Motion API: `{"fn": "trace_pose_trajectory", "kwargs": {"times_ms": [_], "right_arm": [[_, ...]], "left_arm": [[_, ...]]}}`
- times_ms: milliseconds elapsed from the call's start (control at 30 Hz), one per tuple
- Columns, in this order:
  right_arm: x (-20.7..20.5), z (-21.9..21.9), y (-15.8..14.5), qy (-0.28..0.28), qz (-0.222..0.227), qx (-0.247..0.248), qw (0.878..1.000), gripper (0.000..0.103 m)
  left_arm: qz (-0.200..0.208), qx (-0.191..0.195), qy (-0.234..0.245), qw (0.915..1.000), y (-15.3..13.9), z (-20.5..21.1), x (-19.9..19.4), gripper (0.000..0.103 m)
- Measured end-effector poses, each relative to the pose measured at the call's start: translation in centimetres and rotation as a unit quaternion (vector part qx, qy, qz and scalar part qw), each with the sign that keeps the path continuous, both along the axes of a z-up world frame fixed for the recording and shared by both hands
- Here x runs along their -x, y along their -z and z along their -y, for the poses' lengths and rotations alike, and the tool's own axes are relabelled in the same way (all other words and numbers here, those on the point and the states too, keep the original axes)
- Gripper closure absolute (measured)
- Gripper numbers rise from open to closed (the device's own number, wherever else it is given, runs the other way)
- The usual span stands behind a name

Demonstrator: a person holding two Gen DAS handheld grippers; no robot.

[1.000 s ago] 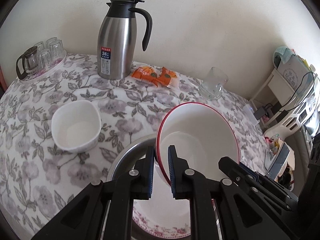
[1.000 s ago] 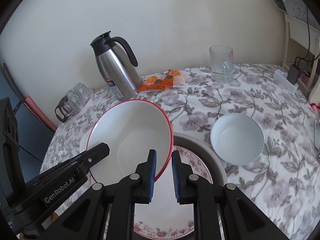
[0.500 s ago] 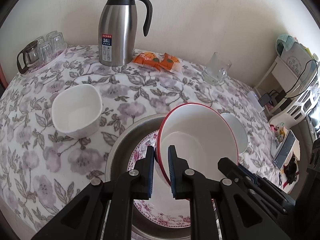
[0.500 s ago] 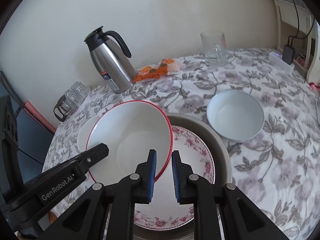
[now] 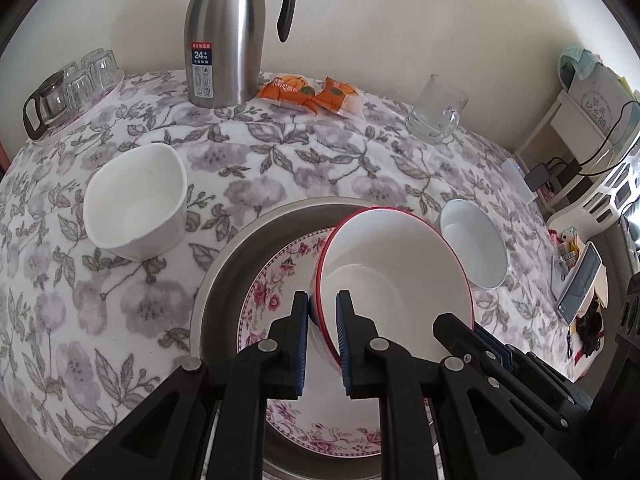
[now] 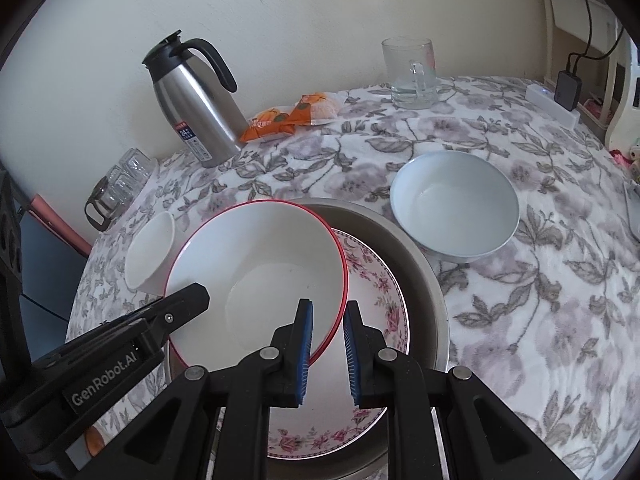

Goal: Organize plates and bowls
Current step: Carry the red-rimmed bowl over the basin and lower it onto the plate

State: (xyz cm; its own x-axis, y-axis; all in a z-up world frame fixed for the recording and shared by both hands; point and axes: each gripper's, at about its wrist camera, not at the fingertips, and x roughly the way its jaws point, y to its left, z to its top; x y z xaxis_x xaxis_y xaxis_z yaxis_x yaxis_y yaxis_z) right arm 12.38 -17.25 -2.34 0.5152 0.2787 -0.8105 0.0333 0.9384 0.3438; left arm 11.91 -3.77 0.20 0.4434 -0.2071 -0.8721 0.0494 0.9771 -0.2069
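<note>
A large white bowl with a red rim point(image 5: 400, 264) point(image 6: 260, 264) hangs tilted just above a pink-flowered plate point(image 5: 280, 280) point(image 6: 380, 292), which lies inside a wide steel basin point(image 5: 224, 272) point(image 6: 424, 272). My left gripper point(image 5: 322, 300) is shut on the bowl's left rim, and my right gripper point(image 6: 328, 312) is shut on its right rim. Each wrist view shows the other gripper at the bowl's far edge. A square white bowl point(image 5: 136, 204) point(image 6: 150, 252) sits left of the basin. A round pale bowl point(image 5: 476, 248) point(image 6: 456, 204) sits to its right.
At the back stand a steel thermos jug point(image 5: 228, 36) point(image 6: 192, 108), orange snack packets point(image 5: 312, 94) point(image 6: 292, 116) and a glass mug point(image 5: 436, 114) point(image 6: 412, 72). Small glasses on a tray point(image 5: 68, 88) point(image 6: 116, 184) sit far left. Shelves and cables point(image 5: 592, 128) crowd the right.
Both grippers have sunk with the red-rimmed bowl, which now hangs lower over the flowered plate. More of the basin and plate shows beneath it. The grips are unchanged.
</note>
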Motion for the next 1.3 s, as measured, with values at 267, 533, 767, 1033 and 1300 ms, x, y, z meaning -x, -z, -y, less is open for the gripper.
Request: {"fn": "trace_pose_trajectory", "kwargs": {"times_ms": [267, 533, 767, 1033, 1300], "right_arm": [[-0.1, -0.1, 0.2, 0.0, 0.001, 0.0, 1.0, 0.086], [-0.3, -0.4, 0.2, -0.002, 0.004, 0.0, 1.0, 0.086], [-0.4, -0.5, 0.1, -0.007, 0.007, -0.001, 1.0, 0.085], [-0.4, -0.4, 0.2, -0.006, 0.005, -0.01, 1.0, 0.084], [-0.5, -0.1, 0.3, -0.005, 0.002, -0.022, 1.0, 0.084]], "left_arm": [[-0.014, 0.0, -0.006, 0.9999, 0.9, 0.0, -0.4, 0.089], [-0.019, -0.002, -0.012, 0.9997, 1.6, 0.0, -0.5, 0.089], [-0.022, 0.004, -0.021, 0.9995, 1.7, -0.3, -0.7, 0.089], [-0.024, 0.01, -0.024, 0.9994, 1.8, -0.4, -0.7, 0.089], [-0.033, 0.032, -0.038, 0.9982, 2.1, -1.2, -0.8, 0.088]]}}
